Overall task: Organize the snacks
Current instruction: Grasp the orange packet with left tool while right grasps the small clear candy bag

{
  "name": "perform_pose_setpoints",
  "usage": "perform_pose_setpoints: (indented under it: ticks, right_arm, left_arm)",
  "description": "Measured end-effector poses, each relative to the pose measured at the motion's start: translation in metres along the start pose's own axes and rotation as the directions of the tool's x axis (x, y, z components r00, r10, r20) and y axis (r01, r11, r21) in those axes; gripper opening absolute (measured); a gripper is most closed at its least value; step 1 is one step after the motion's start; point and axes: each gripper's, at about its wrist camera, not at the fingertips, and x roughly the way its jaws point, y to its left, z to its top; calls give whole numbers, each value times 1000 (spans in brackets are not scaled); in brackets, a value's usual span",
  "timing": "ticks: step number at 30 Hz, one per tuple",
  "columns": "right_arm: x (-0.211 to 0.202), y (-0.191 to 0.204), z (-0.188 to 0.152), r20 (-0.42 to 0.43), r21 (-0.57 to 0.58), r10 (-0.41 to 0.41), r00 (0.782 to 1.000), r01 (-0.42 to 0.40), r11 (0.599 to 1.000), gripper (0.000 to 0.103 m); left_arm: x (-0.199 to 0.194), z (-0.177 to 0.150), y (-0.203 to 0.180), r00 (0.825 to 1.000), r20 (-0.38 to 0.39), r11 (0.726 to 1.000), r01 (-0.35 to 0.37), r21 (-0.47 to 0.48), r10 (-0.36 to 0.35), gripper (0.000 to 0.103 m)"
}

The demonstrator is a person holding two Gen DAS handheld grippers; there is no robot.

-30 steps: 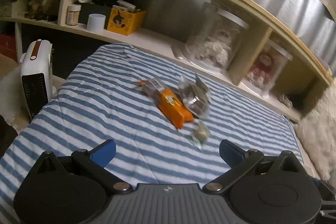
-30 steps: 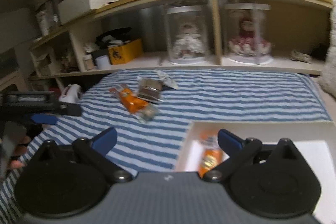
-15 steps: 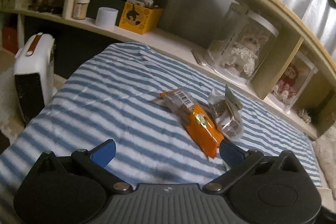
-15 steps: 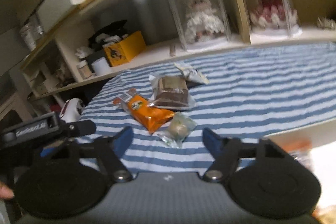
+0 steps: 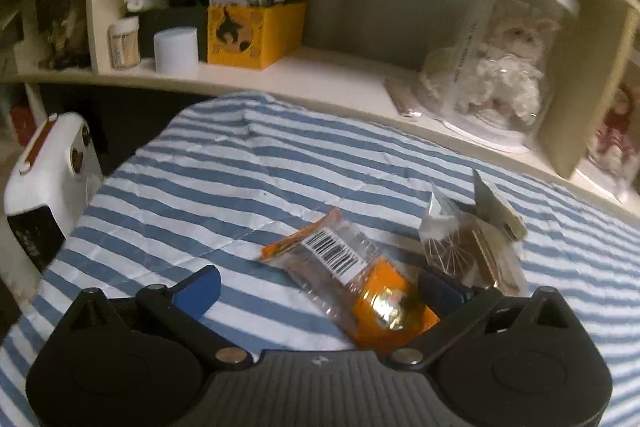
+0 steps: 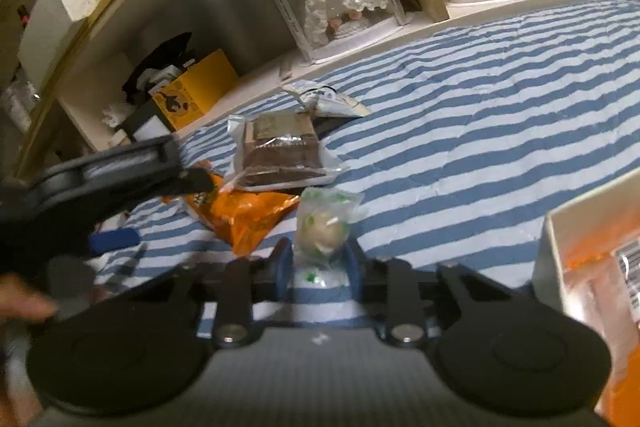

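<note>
A: Any writing you can read on the snacks?

B: Hardly. The orange packet has a barcode on its clear end, but the digits are blurred. The brown cake packet has a pale label on top that is too soft to read. The yellow box on the shelf carries a black figure in a round mark, with no legible words.

A: Where is the right gripper?

B: Its jaws have just been closing and now pinch the small clear packet, the one with green marks and a round pale sweet inside. The packet sits low on the striped bedcover, just in front of the orange packet as the right wrist view shows it.

A: And the left gripper?

B: Spread wide, holding nothing. The orange packet lies on the bedcover between its fingers, close against the right-hand one, with the left-hand finger well apart from it. The cake packet is just beyond that right-hand finger.

A: Anything already sorted?

B: A white box at the right edge of the right wrist view holds another orange packet with a barcode.
</note>
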Motion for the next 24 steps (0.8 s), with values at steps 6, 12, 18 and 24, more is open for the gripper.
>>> perform_pose_setpoints:
  ticks: [6, 12, 18, 24]
  right_arm:
    - [-5, -1, -5, -7, 2, 55, 998, -55, 998, 31]
    - [-7, 0, -2, -10, 27, 73, 997, -73, 997, 31]
    - [-16, -7, 11, 23, 45, 51, 998, -52, 998, 31]
    - [-26, -16, 23, 14, 71, 63, 998, -63, 995, 31]
  left_arm:
    - [13, 5, -15, 995, -32, 996, -92, 4, 92, 103]
    - [9, 1, -20, 990, -52, 991, -128, 41, 130, 103]
    - [-3, -8, -25, 986, -89, 979, -128, 160, 143, 103]
    - [-25, -24, -24, 982, -126, 957, -103, 272, 141, 103]
